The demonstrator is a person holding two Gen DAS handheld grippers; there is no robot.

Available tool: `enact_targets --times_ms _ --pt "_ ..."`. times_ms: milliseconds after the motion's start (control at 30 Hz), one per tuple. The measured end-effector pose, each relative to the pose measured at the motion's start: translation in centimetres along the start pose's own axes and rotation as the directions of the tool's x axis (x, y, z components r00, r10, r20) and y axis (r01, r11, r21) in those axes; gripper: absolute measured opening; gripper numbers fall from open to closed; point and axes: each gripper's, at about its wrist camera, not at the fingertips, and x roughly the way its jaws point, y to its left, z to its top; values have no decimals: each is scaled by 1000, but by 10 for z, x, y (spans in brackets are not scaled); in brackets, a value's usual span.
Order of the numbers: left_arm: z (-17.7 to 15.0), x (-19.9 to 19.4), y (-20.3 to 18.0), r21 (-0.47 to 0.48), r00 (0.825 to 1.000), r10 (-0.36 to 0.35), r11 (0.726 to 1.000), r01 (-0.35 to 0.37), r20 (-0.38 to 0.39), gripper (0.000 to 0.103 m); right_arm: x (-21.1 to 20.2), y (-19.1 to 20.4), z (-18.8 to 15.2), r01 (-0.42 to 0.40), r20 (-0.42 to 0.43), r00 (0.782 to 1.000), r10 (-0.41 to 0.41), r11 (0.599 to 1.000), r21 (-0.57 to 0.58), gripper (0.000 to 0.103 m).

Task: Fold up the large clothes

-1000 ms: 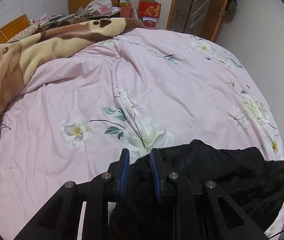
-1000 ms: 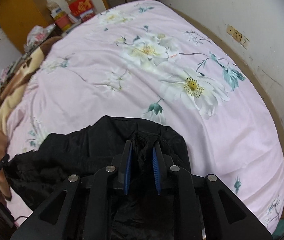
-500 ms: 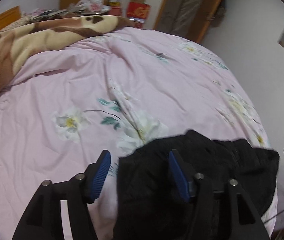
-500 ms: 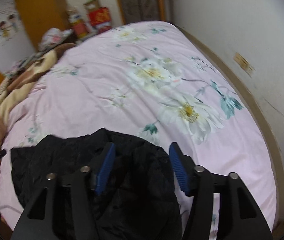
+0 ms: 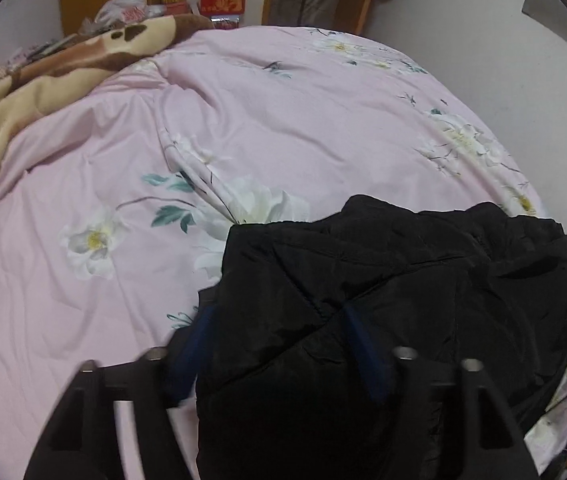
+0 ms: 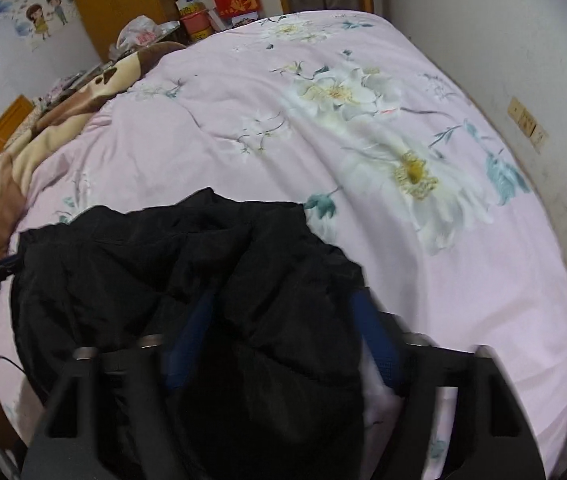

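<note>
Black jacket (image 5: pixel 383 280) beneath both spread grippers

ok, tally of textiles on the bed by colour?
Black: 1, the jacket
Pink floral: 1, the duvet
Brown and cream: 1, the blanket
Total: 3

The jacket (image 5: pixel 383 300) lies on the bed (image 5: pixel 283 120) at lower right of my left view; a blanket (image 5: pixel 43 92) sits upper left.
</note>
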Motion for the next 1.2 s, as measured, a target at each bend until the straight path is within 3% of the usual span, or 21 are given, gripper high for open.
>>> enact_targets --times_ms 67,100,233,333,433,533,700,833,900,1000,1033,1067,1200 --pt "1 -2 -6 27 999 44 999 -44 8 35 -1 1 2 9 6 1000 -9 1000 19 21" --pt "3 -6 -7 34 997 69 997 -70 25 29 -4 3 2 6 12 1000 -6 1000 8 16" --pt "18 -24 4 -53 991 72 996 -66 111 28 -36 9 12 39 145 989 -37 999 -13 12" --pt "29 -21 -1 -46 984 101 994 -96 145 28 -38 15 20 99 191 977 -93 995 -23 12" --pt "36 13 -6 -25 988 139 990 -138 66 29 -10 11 22 160 127 979 -158 987 -4 12" --pt "32 49 -6 -41 987 161 986 -161 -21 31 28 4 14 210 1 978 -210 978 -14 13" --pt "25 77 -26 66 963 266 963 -263 -35 32 66 8 3 267 -90 957 -275 959 -92 16" --pt "28 74 -27 61 962 270 962 -268 -35 33 75 9 6 292 -146 940 -309 948 -126 19" --pt "29 56 -21 3 970 245 970 -245 -8 35 63 10 9 318 -119 937 -328 943 -96 23" --pt "26 20 -14 -39 974 221 975 -219 58 43 18 12 8 332 24 943 -332 943 -28 37" --pt "22 5 -14 -39 969 230 973 -227 90 43 4 13 6 328 59 943 -327 944 -19 51" --pt "18 -6 -15 -44 964 237 971 -234 117 44 -14 17 3 327 106 941 -323 945 -20 58" --pt "-3 -52 -26 -56 960 187 982 -179 208 48 -56 34 -9 362 220 911 -348 932 -25 58"
